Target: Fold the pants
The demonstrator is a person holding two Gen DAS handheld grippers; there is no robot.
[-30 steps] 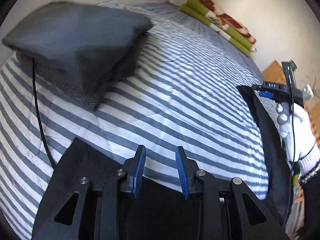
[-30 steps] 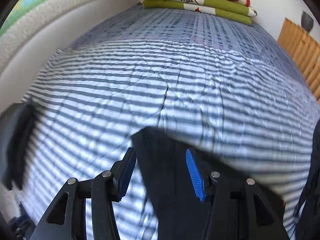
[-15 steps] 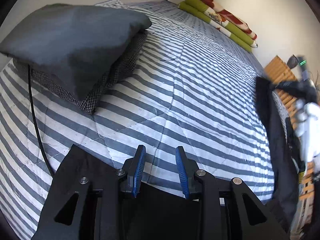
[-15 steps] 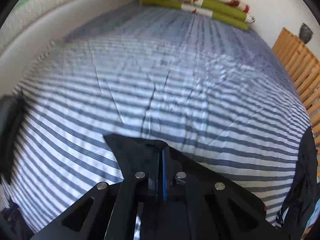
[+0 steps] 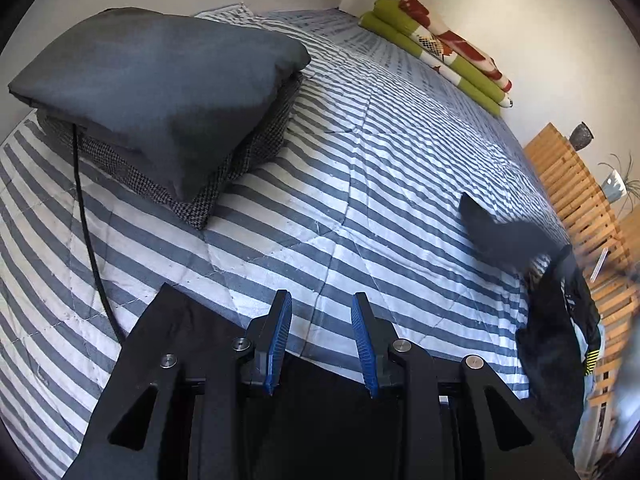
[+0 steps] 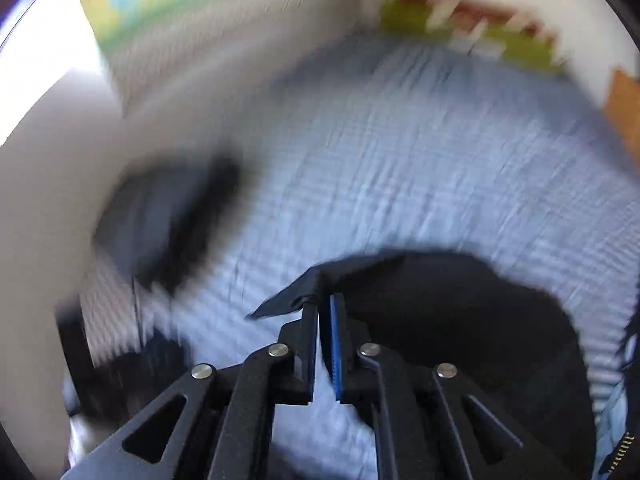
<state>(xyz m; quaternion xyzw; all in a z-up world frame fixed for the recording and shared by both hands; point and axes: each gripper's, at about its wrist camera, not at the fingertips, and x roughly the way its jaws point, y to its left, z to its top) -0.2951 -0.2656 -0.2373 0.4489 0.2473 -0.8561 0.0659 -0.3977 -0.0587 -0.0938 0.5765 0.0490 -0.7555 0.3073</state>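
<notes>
Right gripper [image 6: 323, 308] has just snapped its jaws together and then eased them a touch; a narrow slit shows between the blue pads, and a corner of the black pants [image 6: 440, 320] sits pinched at the fingertips, poking out to the left of them. A second ago those jaws stood wide over the flat cloth; now the corner is lifted off the striped bedspread [image 6: 400, 168] and the whole right-wrist view is smeared with motion, the dark pillows sliding in at the left. In the left-wrist view the raised corner shows as a dark flap at the far right, above the bedspread.

Left gripper [image 5: 322, 328] is unchanged: jaws partly open, nothing visibly pressed between the pads, hovering over the near edge of the pants, which spreads dark beneath its fingers. Whether the cloth is touched there cannot be told.

Judging by this, the fold has begun: one end is being carried across towards the other.

Further out lie the stacked grey pillows [image 5: 160, 92] at the left, a black cable [image 5: 88, 232] beside them, and a green blanket [image 5: 448, 56] at the far wall.
</notes>
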